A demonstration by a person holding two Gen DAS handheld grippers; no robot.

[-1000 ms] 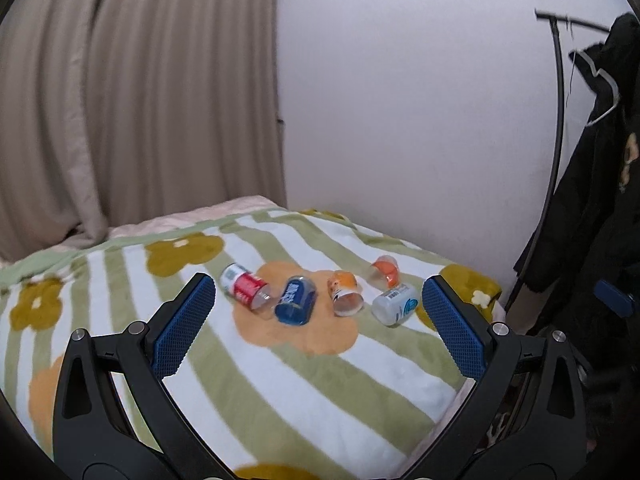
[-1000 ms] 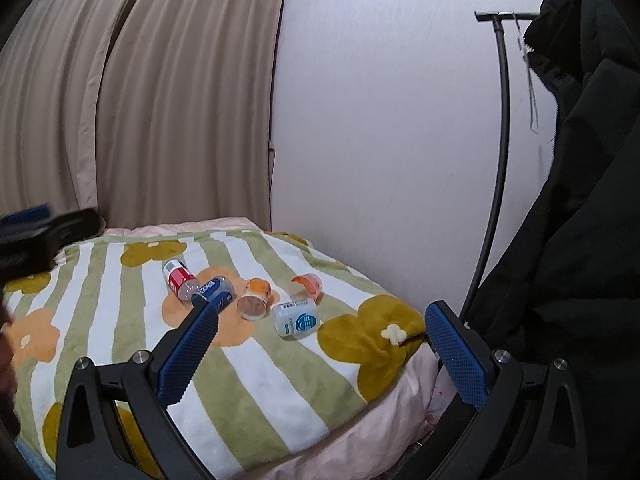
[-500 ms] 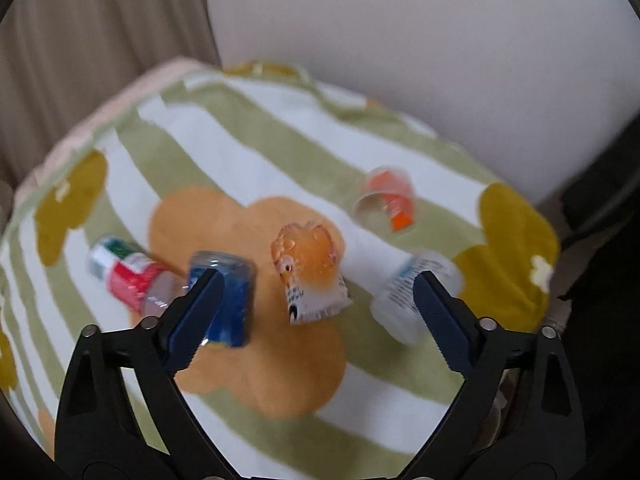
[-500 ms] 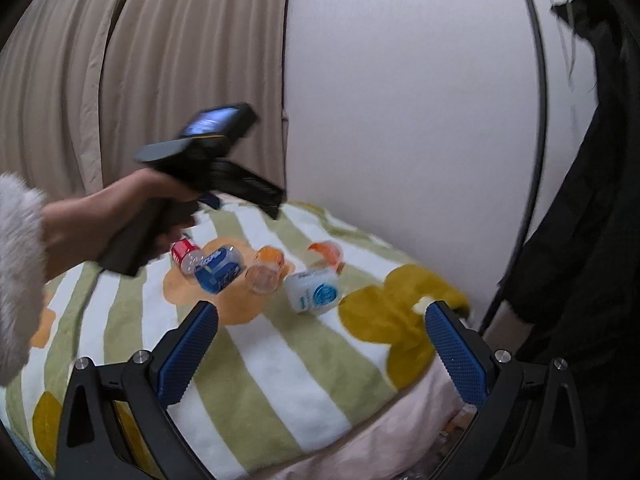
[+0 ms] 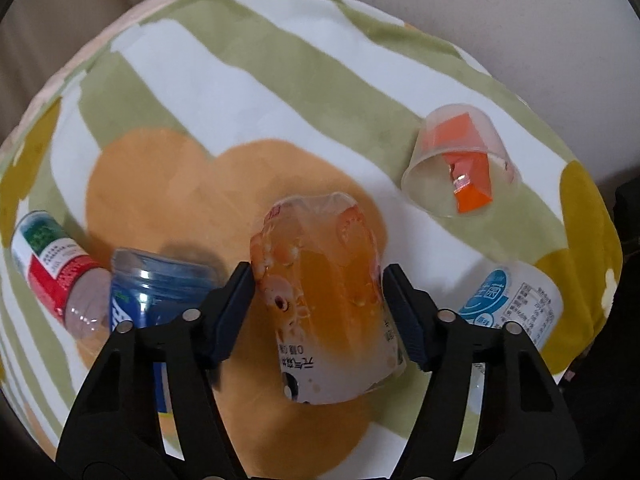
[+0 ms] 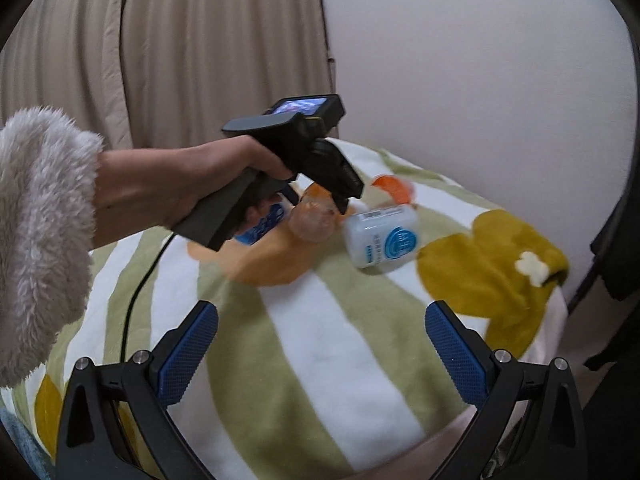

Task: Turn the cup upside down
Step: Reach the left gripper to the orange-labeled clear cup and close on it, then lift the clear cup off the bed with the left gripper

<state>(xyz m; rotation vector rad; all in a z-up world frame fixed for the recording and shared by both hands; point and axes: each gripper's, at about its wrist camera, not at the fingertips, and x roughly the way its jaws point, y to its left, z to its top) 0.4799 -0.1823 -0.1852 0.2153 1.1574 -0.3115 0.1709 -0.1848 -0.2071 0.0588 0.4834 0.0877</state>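
The left gripper (image 5: pixel 318 304) brackets the orange cup (image 5: pixel 324 312) lying sideways mid-blanket (image 5: pixel 248 92), pads seemingly touching, grip unclear. Blue cup (image 5: pixel 160 292) crowds nine o'clock; two o'clock is freer. The right gripper (image 6: pixel 320 354) hangs spread wide near the blanket's edge.

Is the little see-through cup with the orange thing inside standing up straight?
No. The clear cup lies tipped on its side on the striped blanket, its open mouth facing the camera.

Fluffy grey sleeve (image 6: pixel 38 236), black grippers, blue-padded fingers (image 6: pixel 187 354)
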